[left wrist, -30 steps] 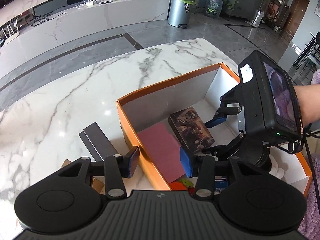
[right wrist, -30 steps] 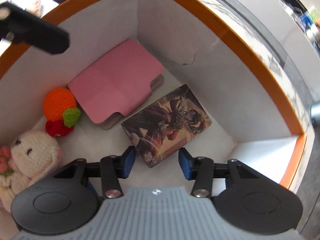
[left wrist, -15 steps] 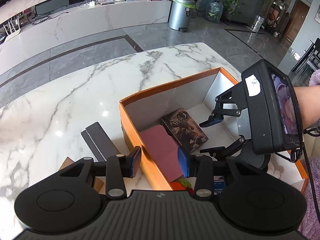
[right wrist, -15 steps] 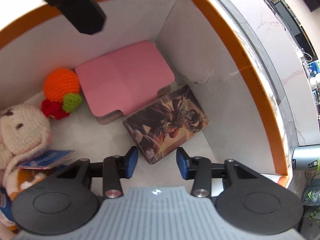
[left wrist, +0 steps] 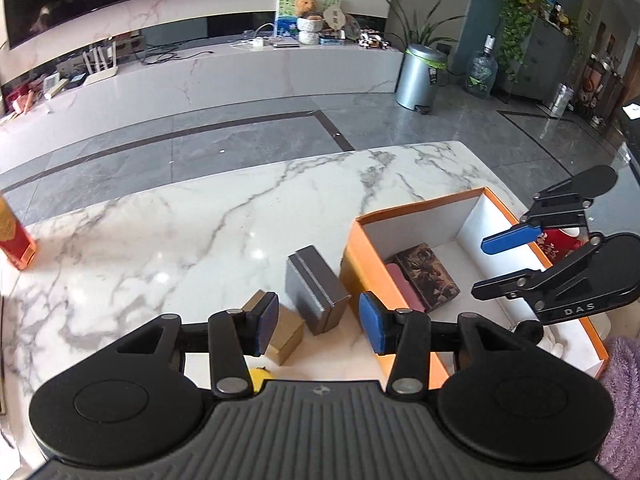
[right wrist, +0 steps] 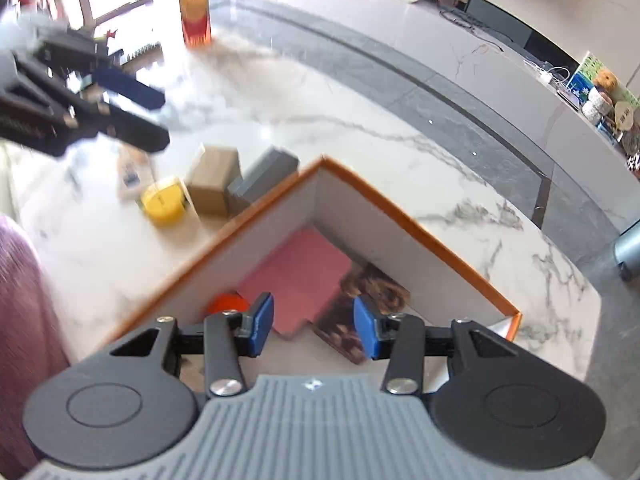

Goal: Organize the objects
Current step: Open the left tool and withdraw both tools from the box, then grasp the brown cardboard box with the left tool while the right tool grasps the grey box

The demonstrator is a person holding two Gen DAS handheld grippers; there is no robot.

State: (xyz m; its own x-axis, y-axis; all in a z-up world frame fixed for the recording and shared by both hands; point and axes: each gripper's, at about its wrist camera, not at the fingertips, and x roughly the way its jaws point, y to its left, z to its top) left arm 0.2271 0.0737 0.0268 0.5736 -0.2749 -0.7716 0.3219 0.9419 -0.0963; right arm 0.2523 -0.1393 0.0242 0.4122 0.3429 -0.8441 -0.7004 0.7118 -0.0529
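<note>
An orange box [left wrist: 352, 256] with white inner walls [right wrist: 276, 220] sits on the marble table. Inside lie a pink pad [right wrist: 304, 276], a dark picture box [left wrist: 428, 276] and an orange knitted toy [right wrist: 226, 304]. Outside its left wall stand a grey box [left wrist: 316, 288], a tan box [left wrist: 282, 332] and a yellow object [right wrist: 164, 204]. My left gripper [left wrist: 318, 322] is open and empty above the grey box and the box wall. My right gripper [right wrist: 314, 326] is open and empty, raised above the box; it also shows in the left wrist view [left wrist: 504, 264].
An orange-red carton [left wrist: 12, 236] stands at the table's far left edge, also in the right wrist view [right wrist: 196, 16]. A small white packet [right wrist: 132, 174] lies beside the yellow object. Bare marble [left wrist: 180, 232] spreads behind the boxes. Beyond are grey floor and a bin [left wrist: 420, 76].
Both grippers have lifted and pulled back. The right gripper rose out of the box, leaving the picture box inside. The left gripper shifted left, off the box, toward the grey and tan boxes.
</note>
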